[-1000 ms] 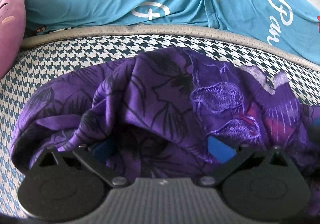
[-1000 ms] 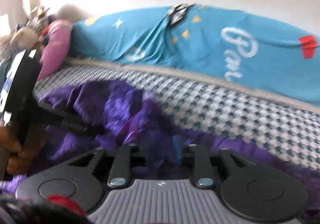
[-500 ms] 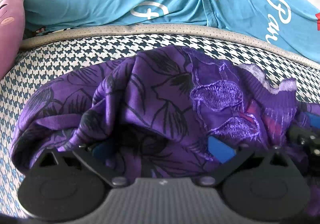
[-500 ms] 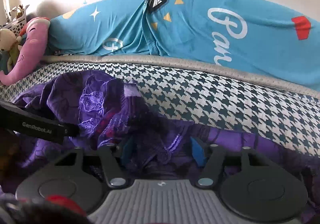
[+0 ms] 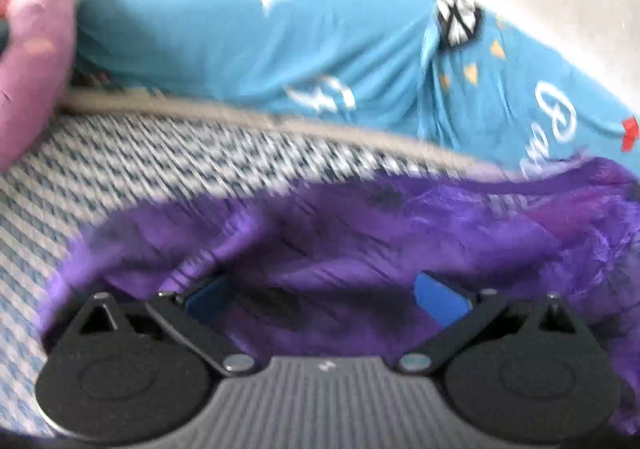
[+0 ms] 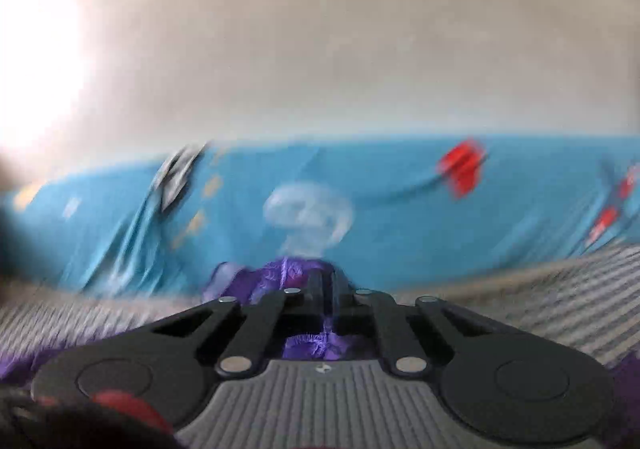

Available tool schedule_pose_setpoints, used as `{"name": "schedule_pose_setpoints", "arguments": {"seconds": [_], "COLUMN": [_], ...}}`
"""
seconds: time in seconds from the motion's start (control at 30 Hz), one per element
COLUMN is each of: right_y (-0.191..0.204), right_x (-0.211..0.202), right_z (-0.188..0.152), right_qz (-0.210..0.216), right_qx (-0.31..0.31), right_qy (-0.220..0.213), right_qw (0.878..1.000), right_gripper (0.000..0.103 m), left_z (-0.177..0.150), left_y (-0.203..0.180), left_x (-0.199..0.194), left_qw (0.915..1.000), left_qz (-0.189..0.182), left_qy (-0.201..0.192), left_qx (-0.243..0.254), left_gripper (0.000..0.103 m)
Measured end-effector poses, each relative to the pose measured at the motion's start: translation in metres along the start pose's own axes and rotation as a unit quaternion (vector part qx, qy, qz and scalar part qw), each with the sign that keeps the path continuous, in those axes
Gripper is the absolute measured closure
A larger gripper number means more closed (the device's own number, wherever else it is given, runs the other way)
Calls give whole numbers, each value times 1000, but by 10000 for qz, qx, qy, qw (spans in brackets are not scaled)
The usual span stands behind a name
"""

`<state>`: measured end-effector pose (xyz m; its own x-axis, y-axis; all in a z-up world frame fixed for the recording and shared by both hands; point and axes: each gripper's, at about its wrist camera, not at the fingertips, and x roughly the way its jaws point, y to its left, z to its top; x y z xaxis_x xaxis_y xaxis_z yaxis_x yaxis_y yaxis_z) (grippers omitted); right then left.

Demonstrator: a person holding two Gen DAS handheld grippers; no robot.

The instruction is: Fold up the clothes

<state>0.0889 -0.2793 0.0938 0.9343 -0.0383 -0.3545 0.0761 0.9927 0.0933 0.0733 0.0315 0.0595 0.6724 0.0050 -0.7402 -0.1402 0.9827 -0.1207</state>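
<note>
A purple flower-print garment [image 5: 360, 233] lies crumpled on the houndstooth surface [image 5: 140, 161]; the left wrist view is blurred. My left gripper [image 5: 324, 289] is open, its blue pads [image 5: 208, 297] wide apart, with folds of purple cloth lying between and over them. The garment's right side [image 5: 592, 185] is drawn up higher than the rest. In the right wrist view my right gripper [image 6: 326, 283] is shut, its fingers pressed together on a bunch of the purple garment [image 6: 280, 273], which hangs below and bulges out past the tips.
A blue cover [image 5: 280, 41] with white lettering and stars runs along the back, also filling the middle of the right wrist view as blue cover [image 6: 440, 229]. A pink plush thing [image 5: 32, 61] sits far left. A pale wall [image 6: 320, 49] rises behind.
My right gripper went from open over the garment to shut on it and rose, tilting toward the wall. The garment's right side lifted; the left gripper stayed open but shifted.
</note>
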Motion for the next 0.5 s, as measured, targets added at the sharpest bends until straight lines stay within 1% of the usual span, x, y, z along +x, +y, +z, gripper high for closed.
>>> {"name": "schedule_pose_setpoints", "arguments": {"seconds": [0.03,0.07,0.1,0.17,0.27,0.4,0.5], "right_y": [-3,-6,-9,-9,-2,4,14], "right_x": [1,3,5,10,14,17,20], "right_z": [3,4,5,2,-9,-22,-29], "right_qz": [-146,-222,-265,-154,-106,296,608], "right_qx": [176,296,388,421,179,115,6], "right_qy": [-139,-92,41,265,522,855,991], "right_qw": [9996,9993,9989,9986,9984,9958,9932], "right_gripper": [89,83,75,75,73,73,73], "left_z": [2,4,6,10,15,18,17], "left_y": [0,2,4,11,22,38,46], "left_x": [-4,-6,-7,-7,-4,-3,-2], "left_qw": [9998,9994,9991,9990,9993,9990,9987], "left_qz": [114,204,275,330,316,337,407], "left_qy": [-175,-273,-315,-285,-162,-61,4], "left_qx": [55,83,92,21,-128,-289,-320], "left_gripper": [0,0,0,0,0,0,0]}}
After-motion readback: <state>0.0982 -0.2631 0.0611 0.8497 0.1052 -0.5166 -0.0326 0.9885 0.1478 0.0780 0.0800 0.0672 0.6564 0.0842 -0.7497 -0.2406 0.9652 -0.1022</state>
